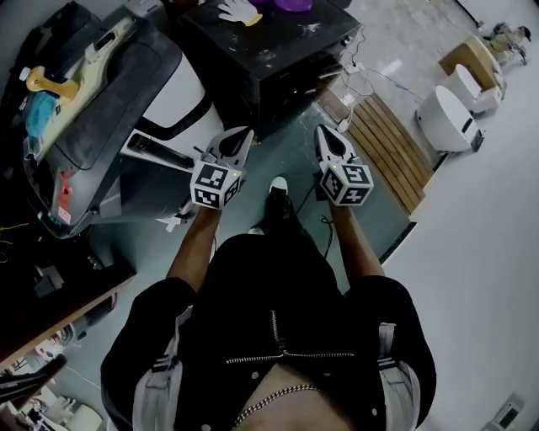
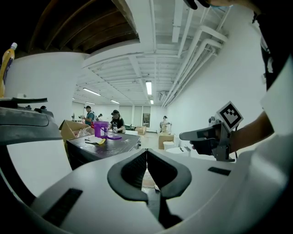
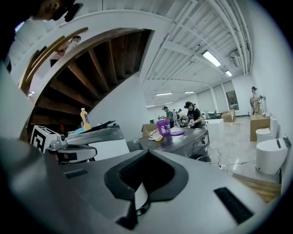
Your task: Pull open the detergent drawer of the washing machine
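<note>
A dark washing machine (image 1: pixel 269 50) stands ahead of me, with a white glove (image 1: pixel 238 11) and a purple cup (image 3: pixel 163 127) on its top. To its left is a white machine (image 1: pixel 181 97) under a grey lid. I cannot make out a detergent drawer in any view. My left gripper (image 1: pixel 244 133) and right gripper (image 1: pixel 324 133) hang side by side in the air, short of both machines and pointing at them. Both are shut with nothing between the jaws. The left gripper (image 2: pixel 146 171) sees the right gripper (image 2: pixel 203 135) beside it. The right gripper (image 3: pixel 142 183) sees the left gripper (image 3: pixel 73 151).
A slatted wooden platform (image 1: pixel 392 151) and round white appliances (image 1: pixel 450 118) lie to the right. Cables trail on the floor by the dark machine. A yellow bottle (image 3: pixel 84 119) stands on the grey lid. A cluttered bench (image 1: pixel 50 286) is at my left. My shoe (image 1: pixel 278 198) is below the grippers.
</note>
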### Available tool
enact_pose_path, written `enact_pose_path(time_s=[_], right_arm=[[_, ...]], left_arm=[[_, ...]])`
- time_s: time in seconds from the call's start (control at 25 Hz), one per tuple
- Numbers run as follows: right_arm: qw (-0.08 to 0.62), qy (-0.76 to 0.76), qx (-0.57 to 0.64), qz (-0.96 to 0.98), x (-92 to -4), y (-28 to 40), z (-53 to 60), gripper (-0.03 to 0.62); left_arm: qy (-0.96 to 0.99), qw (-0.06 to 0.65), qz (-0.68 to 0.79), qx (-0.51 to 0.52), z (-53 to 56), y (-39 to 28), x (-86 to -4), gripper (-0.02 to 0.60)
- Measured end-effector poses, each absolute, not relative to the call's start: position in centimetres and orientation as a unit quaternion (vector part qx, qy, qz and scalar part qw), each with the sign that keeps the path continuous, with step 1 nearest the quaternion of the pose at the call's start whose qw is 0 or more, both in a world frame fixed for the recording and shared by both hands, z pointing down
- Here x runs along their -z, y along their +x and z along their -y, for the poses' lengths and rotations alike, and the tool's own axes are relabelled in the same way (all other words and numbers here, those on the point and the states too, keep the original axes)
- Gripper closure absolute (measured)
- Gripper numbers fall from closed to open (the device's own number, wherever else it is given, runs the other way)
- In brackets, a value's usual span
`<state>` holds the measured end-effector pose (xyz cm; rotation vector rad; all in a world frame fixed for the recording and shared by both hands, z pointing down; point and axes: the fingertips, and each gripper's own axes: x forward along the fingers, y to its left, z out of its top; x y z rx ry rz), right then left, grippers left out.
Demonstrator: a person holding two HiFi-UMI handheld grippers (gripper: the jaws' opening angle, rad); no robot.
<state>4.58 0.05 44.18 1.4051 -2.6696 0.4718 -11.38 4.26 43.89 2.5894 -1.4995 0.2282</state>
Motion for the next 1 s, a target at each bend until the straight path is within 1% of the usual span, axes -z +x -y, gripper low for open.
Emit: enact_pose_path(time_s=[0.52,0.76,1.0], right_arm=[[0.026,0.425,-0.178,0.887,-43.6,3.3,15.1,0.588],[0.031,0.396,-0.18,0.9,-44.9,3.1,19.9,0.595],[0.012,0.377,-0.204,0.903,-44.9,1.4,22.5,0.599]], left_arm=[[0.849,0.073,0.516,-0.086,9.6,-11.0,-43.3,0.561],[0.835,0.078,0.539,-0.086,13.3,-11.1,-43.3,0.561],[0.832,0.082,0.542,-0.087,15.7,-11.2,-43.5,0.561]])
